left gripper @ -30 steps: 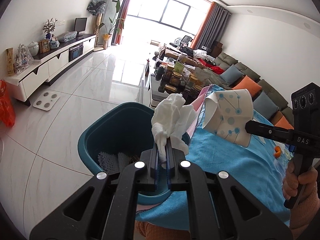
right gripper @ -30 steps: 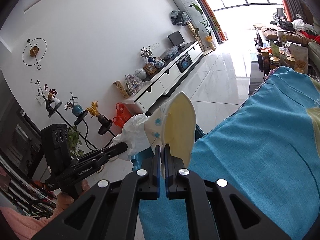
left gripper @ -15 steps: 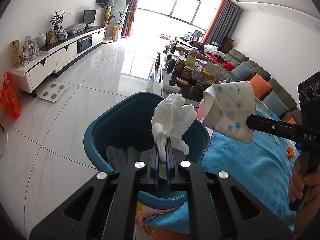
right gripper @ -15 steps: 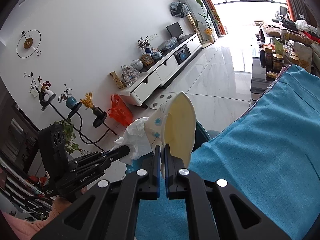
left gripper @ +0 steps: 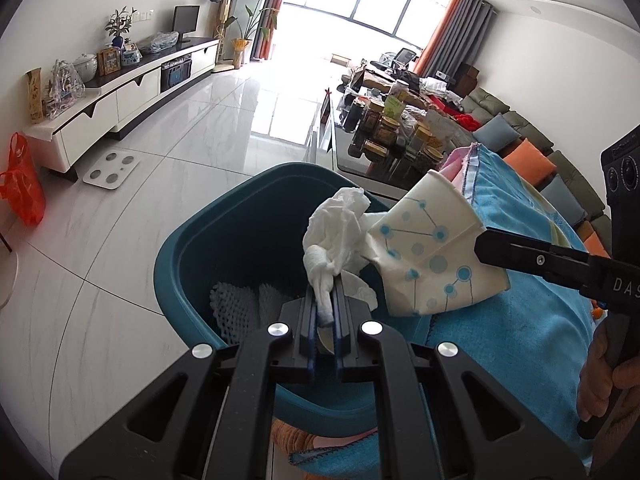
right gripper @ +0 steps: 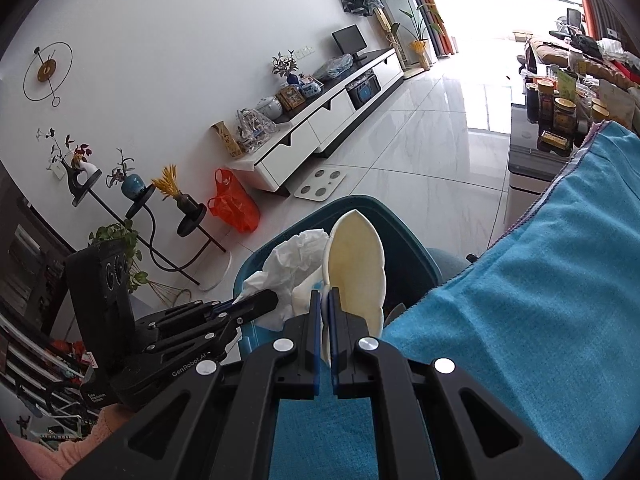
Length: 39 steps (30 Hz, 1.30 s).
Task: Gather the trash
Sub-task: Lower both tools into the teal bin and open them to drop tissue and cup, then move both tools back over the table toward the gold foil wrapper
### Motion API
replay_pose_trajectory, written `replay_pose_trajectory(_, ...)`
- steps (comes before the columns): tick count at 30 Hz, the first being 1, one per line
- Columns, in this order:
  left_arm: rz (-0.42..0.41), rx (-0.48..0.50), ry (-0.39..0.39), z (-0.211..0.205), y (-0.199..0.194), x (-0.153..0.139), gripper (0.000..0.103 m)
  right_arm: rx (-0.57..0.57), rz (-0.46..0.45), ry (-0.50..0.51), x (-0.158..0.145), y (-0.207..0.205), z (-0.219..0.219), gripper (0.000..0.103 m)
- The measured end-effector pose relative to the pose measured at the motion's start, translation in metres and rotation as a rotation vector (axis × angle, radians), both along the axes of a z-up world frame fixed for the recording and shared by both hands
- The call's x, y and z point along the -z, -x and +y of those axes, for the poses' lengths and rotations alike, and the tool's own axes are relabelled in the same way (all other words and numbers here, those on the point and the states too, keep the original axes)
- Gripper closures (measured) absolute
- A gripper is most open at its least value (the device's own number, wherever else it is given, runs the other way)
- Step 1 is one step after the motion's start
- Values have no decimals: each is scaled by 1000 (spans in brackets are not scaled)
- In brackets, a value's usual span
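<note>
Both claws clamped over teal bin (left gripper: pixel 192 256): L claw (left gripper: pixel 325 312) w/ tissue (left gripper: pixel 336 236), R claw (right gripper: pixel 325 320) w/ flattened paper cup (right gripper: pixel 356 264).

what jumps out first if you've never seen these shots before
Two pieces of trash held over the teal bin: the left gripper is shut on a crumpled tissue, and right beside it the right gripper pinches a squashed paper cup with blue dots. White foam netting already lies inside the bin, which sits against the blue cloth on the right.
</note>
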<state>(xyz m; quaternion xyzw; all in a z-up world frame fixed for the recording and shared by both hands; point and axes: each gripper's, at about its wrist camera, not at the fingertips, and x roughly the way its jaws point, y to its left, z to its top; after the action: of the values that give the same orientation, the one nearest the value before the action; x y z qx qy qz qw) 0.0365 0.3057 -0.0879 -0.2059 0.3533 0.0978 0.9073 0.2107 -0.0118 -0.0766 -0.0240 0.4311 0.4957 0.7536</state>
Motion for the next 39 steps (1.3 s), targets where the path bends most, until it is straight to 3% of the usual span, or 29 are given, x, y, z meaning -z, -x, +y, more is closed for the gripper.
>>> replay_pose_trajectory(3, 10, -4, 8, 1, -5, 6, 91, 1, 5, 7, 2, 0, 4, 96)
replay_pose_trajectory(7, 29, -6, 21, 2, -12, 15, 74, 8, 16, 8, 4, -1, 3, 95)
replay_pose_trajectory(12, 31, -11, 33, 2, -10, 20, 69, 13, 21, -5, 3, 3, -8, 95)
replay_pose_trajectory(21, -77, 47, -4, -19, 6, -15, 56, 43, -24, -71, -19, 11, -50, 86)
replay_pose_trajectory(30, -204, 241, -54, -91, 11, -59, 41, 145, -82, -132, -35, 26, -123, 75)
replay_pose_trajectory(39, -221, 468, -56, -180, -2, -67, 39, 337, -100, -147, -29, 34, -217, 75)
